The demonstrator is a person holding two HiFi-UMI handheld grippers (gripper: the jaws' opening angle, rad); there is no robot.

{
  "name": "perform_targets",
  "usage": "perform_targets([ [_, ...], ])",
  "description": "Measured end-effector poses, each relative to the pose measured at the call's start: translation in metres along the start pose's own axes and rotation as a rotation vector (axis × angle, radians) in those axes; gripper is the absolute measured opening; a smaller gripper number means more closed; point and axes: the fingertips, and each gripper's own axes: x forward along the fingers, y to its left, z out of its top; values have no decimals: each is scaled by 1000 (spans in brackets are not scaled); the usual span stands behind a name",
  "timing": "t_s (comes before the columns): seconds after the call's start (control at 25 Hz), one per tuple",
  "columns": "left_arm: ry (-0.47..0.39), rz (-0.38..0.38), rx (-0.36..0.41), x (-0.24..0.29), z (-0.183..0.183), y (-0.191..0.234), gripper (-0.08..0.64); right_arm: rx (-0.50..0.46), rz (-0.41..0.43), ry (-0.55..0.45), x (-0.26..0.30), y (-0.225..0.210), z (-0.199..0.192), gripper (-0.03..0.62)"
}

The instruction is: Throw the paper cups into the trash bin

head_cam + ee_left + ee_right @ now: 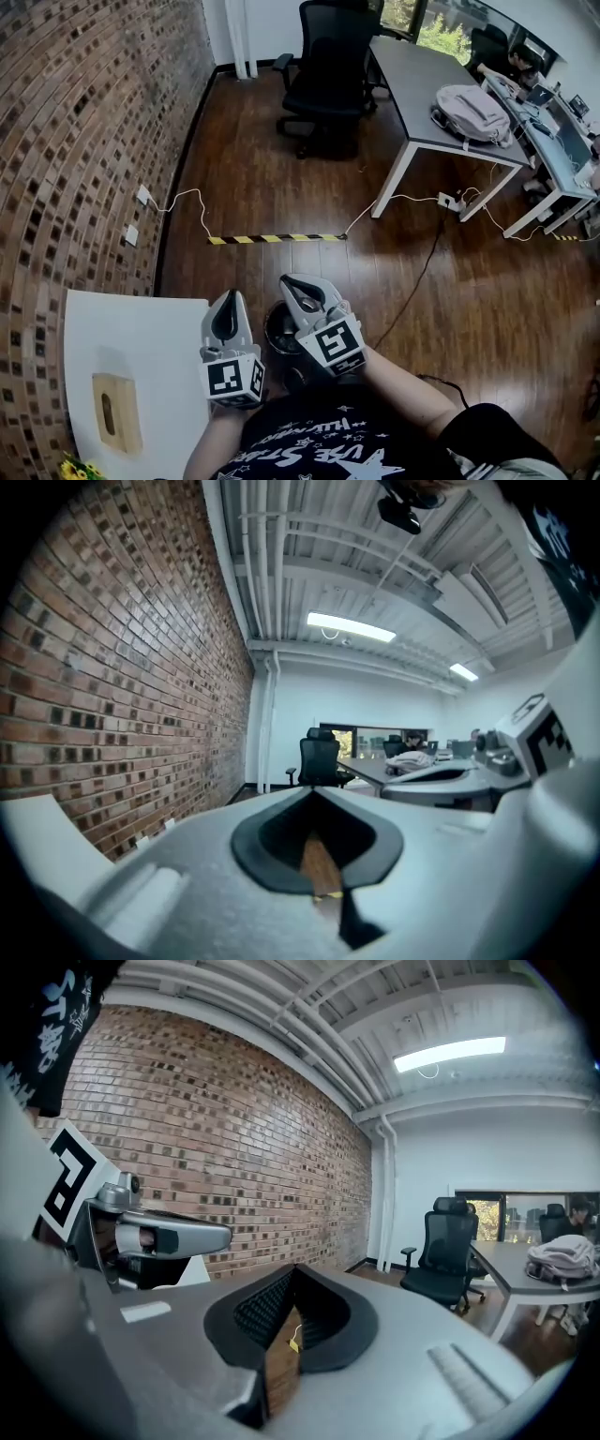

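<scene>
Both tongs are held close to the person's body, above the dark wood floor. The left tongs (231, 294) are fully closed with nothing in them, and only floor shows through the hollow between the pads. The right tongs (288, 280) are closed and empty too. No paper cup shows in any view, so I cannot tell where the cups are. The near-left white desk (141, 337) carries only a wooden tissue box (116, 411) in its visible part. A dark round thing (277, 328) sits on the floor between and just below the two tongs. It is probably the trash bin, but the tongs hide most of it. The main risk is going for a cup with the jaws shut, since closed tips would knock a light cup over or push it off an edge instead of gripping it. A hard squeeze could also crush a thin paper cup, which might then slip out on the way. Because the bin's mouth is largely hidden, a cup let go there could hit the rim and roll across the floor. A black cable (412, 281) trails over the floor to the right and could catch a foot if the person steps that way.
</scene>
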Motion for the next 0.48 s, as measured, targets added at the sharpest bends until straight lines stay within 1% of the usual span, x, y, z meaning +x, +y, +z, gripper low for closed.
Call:
perform_targets([
  [0.16, 6, -10, 3, -1, -2, -3, 5, -18, 11, 0, -1, -1, 2, 8],
  [0.48, -4, -10, -10, -1, -1, -4, 5, -1, -8, 13, -7, -8, 0, 8],
])
